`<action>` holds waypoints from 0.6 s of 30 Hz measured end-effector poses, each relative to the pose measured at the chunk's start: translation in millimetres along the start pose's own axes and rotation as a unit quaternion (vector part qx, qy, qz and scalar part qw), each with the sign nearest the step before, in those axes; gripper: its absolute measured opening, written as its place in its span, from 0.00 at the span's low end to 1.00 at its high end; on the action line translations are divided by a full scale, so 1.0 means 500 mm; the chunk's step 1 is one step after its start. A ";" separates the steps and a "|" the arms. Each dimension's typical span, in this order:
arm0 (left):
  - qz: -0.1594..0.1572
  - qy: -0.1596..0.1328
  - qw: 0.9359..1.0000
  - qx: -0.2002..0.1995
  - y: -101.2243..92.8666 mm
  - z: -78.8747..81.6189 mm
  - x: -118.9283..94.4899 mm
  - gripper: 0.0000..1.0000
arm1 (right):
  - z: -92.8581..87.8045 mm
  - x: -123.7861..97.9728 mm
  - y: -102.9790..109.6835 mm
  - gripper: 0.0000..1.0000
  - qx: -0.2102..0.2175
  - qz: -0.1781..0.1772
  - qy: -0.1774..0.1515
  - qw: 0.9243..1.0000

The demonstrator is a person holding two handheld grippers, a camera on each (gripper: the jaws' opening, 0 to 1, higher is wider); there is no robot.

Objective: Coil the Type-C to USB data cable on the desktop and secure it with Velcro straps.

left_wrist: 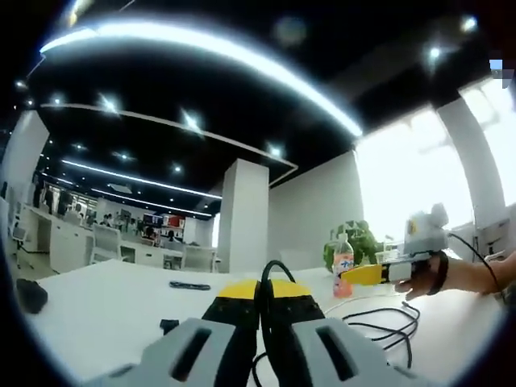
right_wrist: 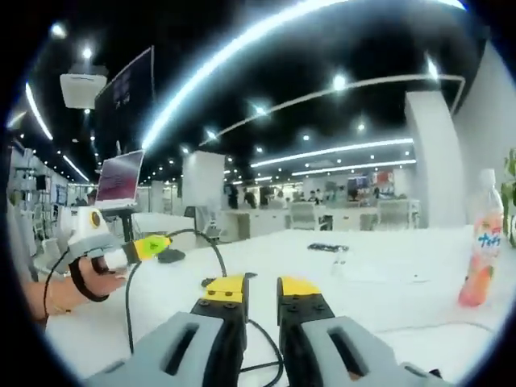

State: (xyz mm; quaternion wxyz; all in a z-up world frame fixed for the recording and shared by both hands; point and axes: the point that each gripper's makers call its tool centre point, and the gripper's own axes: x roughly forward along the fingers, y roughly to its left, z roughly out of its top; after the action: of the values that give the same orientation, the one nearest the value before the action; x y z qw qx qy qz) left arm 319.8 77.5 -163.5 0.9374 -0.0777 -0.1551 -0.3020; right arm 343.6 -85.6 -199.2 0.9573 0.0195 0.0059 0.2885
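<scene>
Left gripper (left_wrist: 260,310) clamps cable (left_wrist: 270,270) (arching upward) | right gripper (right_wrist: 260,297) slightly apart, holding nothing

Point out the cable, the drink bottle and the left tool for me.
Cable (left_wrist: 271,270), left gripper view, loop above the jaws.
Bottle (right_wrist: 480,250), right gripper view, label.
Left tool (left_wrist: 263,292), left gripper view, between its yellow tips.

Wide open white tabletop (right_wrist: 387,282) ahead of the right gripper (right_wrist: 260,288), its yellow-tipped jaws parted with a clear gap between them. A black data cable (right_wrist: 216,250) arcs up across that lane from the left gripper (right_wrist: 165,244), whose jaws pinch it. Off to the right, an upright clear plastic bottle of orange drink (right_wrist: 481,242) stands in the way. In the left gripper view, loose cable loops (left_wrist: 387,322) clutter the table, and a small dark strap (left_wrist: 189,285) lies farther out.
</scene>
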 end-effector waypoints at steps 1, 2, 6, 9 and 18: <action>0.001 -0.004 1.000 -0.002 0.002 0.005 -0.001 0.04 | -0.015 0.004 -0.002 0.16 0.001 0.001 0.013 1.000; 0.002 -0.009 1.000 -0.005 0.003 0.010 -0.002 0.04 | -0.028 0.008 -0.004 0.17 -0.002 0.000 0.023 1.000; 0.006 -0.024 1.000 -0.015 0.010 0.026 -0.008 0.03 | -0.084 0.022 -0.005 0.18 -0.009 0.002 0.066 0.998; 0.009 -0.027 0.999 -0.020 0.014 0.025 -0.009 0.03 | -0.121 0.030 -0.011 0.19 -0.015 0.001 0.093 0.996; -0.001 -0.029 0.999 -0.029 0.007 0.024 -0.007 0.04 | -0.191 0.054 -0.015 0.21 -0.062 0.008 0.148 0.987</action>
State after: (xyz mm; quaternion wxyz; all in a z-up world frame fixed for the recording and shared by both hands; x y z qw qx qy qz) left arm 316.2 85.3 -153.4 0.9296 -0.1136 -0.1732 -0.3048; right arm 368.3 -73.8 -295.0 0.9428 -0.0826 0.1292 0.2961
